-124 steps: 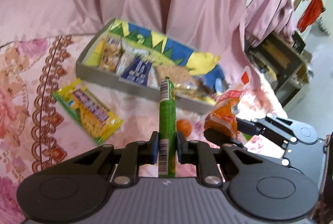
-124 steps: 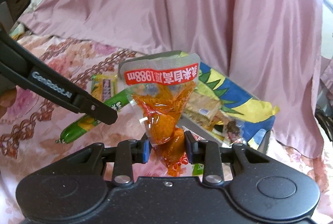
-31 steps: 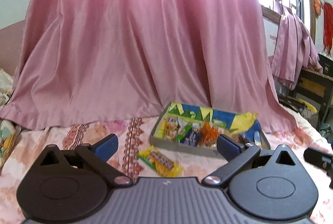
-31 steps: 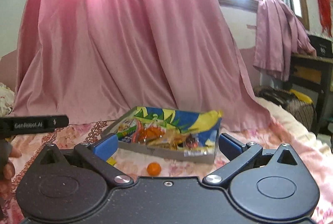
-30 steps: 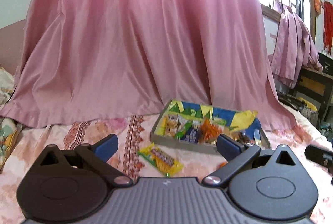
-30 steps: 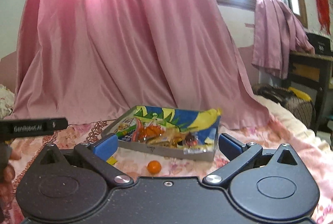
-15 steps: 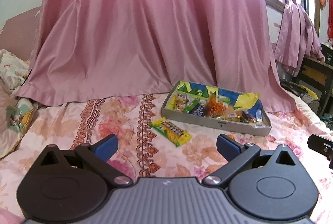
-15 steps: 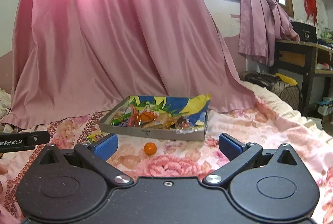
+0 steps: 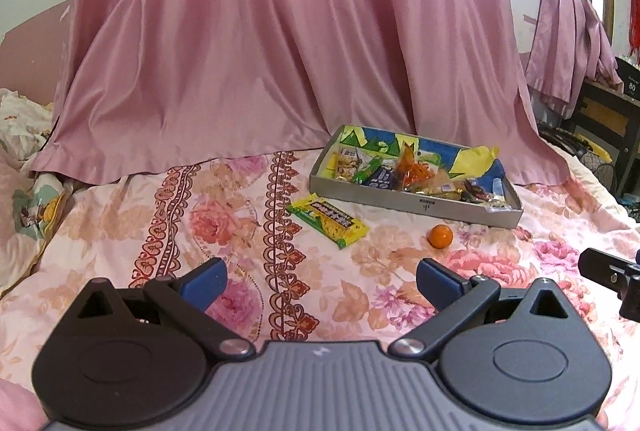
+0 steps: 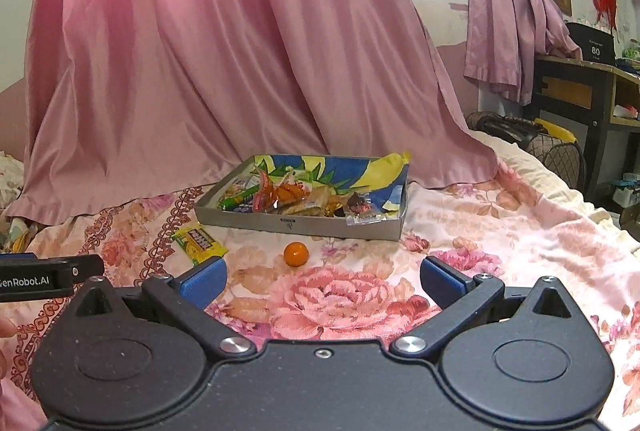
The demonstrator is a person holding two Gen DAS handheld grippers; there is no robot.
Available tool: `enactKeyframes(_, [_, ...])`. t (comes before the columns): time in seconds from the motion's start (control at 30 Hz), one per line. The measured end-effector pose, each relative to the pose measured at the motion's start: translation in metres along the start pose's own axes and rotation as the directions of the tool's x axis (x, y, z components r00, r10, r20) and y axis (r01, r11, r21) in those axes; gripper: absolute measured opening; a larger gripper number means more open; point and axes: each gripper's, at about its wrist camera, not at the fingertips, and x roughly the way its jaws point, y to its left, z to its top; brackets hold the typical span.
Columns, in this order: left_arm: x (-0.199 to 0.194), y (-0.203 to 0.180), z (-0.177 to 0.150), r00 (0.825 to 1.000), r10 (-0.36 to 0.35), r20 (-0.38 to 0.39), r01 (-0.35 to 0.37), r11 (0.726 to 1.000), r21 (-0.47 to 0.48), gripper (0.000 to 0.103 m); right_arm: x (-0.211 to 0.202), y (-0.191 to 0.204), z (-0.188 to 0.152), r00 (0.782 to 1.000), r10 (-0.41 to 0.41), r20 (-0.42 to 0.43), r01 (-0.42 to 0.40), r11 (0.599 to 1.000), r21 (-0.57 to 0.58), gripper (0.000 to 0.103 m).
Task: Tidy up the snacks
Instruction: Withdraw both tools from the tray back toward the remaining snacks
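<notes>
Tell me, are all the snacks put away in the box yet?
Almost. The box already holds a pile of snacks, including a green stick and an orange packet. Both the left gripper and right gripper are open and empty. A yellow packet and a small orange ball lie outside on the bedspread.

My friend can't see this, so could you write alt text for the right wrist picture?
A grey box full of snacks sits on a floral bedspread before a pink curtain. An orange ball and a yellow packet lie outside it, nearer the camera. The right gripper is empty, jaws wide apart.
</notes>
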Motion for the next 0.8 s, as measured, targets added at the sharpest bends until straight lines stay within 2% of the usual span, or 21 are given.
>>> enactKeyframes(0.5, [0.009,0.001,0.002,0.998,0.024,-0.062,-0.024,1.0,-0.009,0.103,0.009,0.002,-0.002,0.999,-0.023,-0.043,0.023,1.0,-0.012,0.102])
enactKeyframes(0.7, [0.024,0.005,0.011,0.994,0.012,-0.104,-0.015,0.999,-0.033,0.103,0.02,0.002,0.001,0.996,0.007,-0.087,-0.007,1.0,0.0,0.102])
enactKeyframes(0.8, [0.036,0.003,0.019,0.994,0.015,-0.11,-0.016,1.0,-0.009,0.103,0.032,0.002,0.006,0.993,0.033,-0.113,-0.034,0.999,-0.002,0.102])
